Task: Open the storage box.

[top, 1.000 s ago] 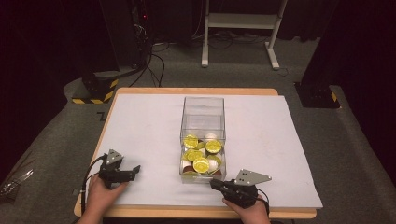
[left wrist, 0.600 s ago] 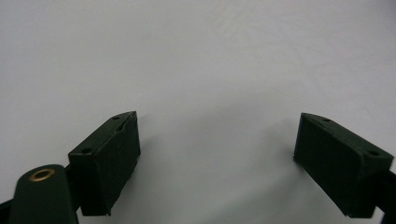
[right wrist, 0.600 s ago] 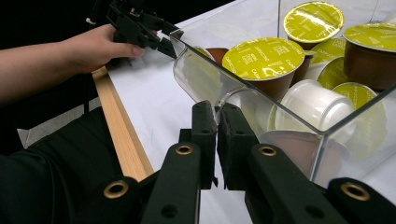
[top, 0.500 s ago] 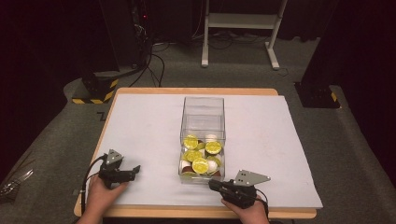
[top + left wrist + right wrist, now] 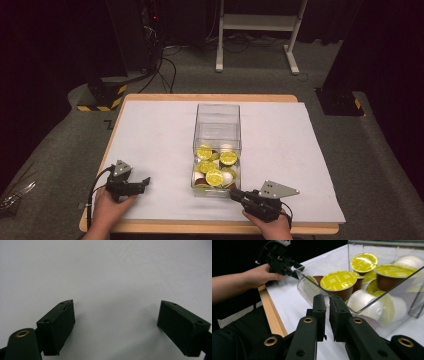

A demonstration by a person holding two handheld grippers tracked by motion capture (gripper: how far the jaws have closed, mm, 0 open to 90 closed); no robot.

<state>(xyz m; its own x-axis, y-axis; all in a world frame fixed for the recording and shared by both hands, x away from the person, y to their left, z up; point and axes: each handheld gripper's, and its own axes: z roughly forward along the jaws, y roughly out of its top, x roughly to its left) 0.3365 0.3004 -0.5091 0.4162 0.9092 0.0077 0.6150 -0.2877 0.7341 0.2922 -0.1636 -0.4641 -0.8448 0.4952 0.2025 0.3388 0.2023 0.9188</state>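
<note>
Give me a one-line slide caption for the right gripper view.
Right gripper, jaws nearly shut on nothing, faces clear box of yellow-lidded capsules.

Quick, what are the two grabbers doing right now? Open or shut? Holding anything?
Left gripper: open, holding nothing, over the white table cover.
Right gripper: shut, holding nothing, just in front of the clear box of capsules.

I see a clear box (image 5: 217, 131) of brown and white capsules (image 5: 214, 177) with yellow-green lids on my white sheet (image 5: 280, 145). Both grippers (image 5: 145, 181) (image 5: 234, 194) are black. At ten o'clock, a yellow-and-black striped base (image 5: 102, 95).
</note>
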